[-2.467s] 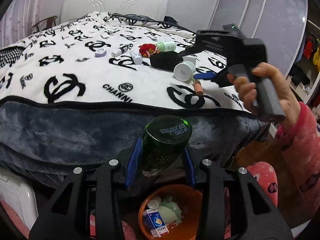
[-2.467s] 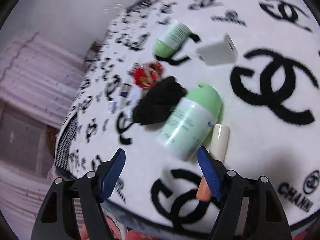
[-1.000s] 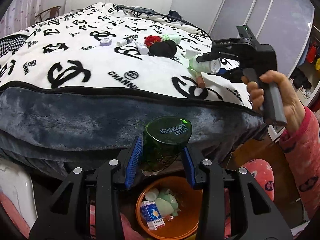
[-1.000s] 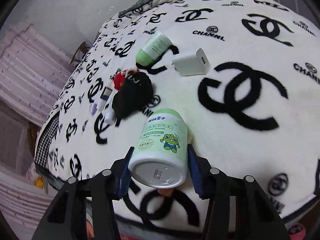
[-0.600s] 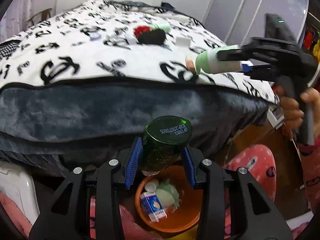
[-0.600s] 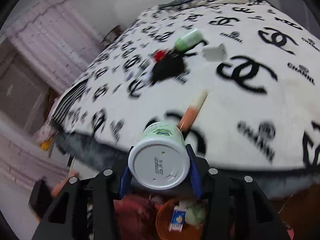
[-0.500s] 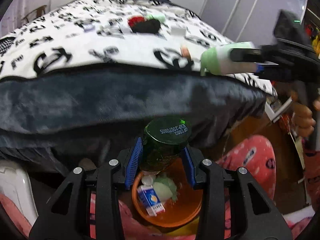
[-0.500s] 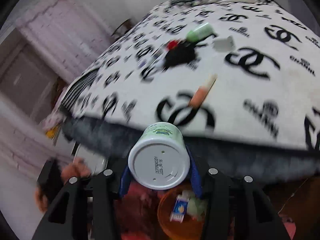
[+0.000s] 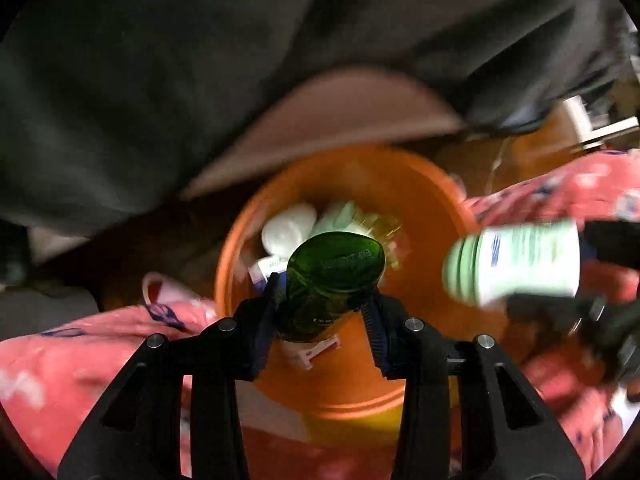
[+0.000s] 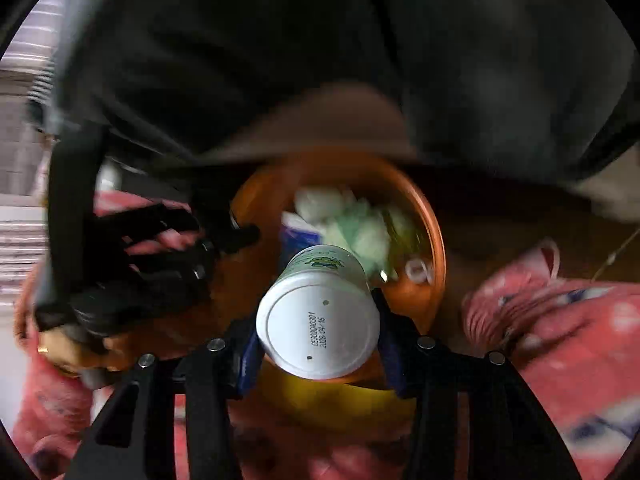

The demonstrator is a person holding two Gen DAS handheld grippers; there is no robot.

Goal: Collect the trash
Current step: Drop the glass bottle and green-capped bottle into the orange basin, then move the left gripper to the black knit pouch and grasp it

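My left gripper (image 9: pixel 322 308) is shut on a dark green glass bottle (image 9: pixel 332 280), held right above the orange trash bin (image 9: pixel 432 200). My right gripper (image 10: pixel 316 320) is shut on a white and light green plastic bottle (image 10: pixel 318 316), also above the orange bin (image 10: pixel 430 236). In the left wrist view that white and green bottle (image 9: pixel 516 264) comes in from the right over the bin's rim. The bin holds white and green wrappers (image 9: pixel 292 228) and a small box. The left gripper's body (image 10: pixel 132 256) shows at the left of the right wrist view.
The dark blanket edge of the bed (image 9: pixel 200 60) hangs just behind the bin. Pink patterned slippers or clothing (image 9: pixel 560 208) flank the bin on both sides. Wooden floor (image 10: pixel 500 220) shows around it.
Both grippers have swung down from the bed to point into the orange bin. The right gripper picked the white and green bottle off the bed and carried it over the bin.
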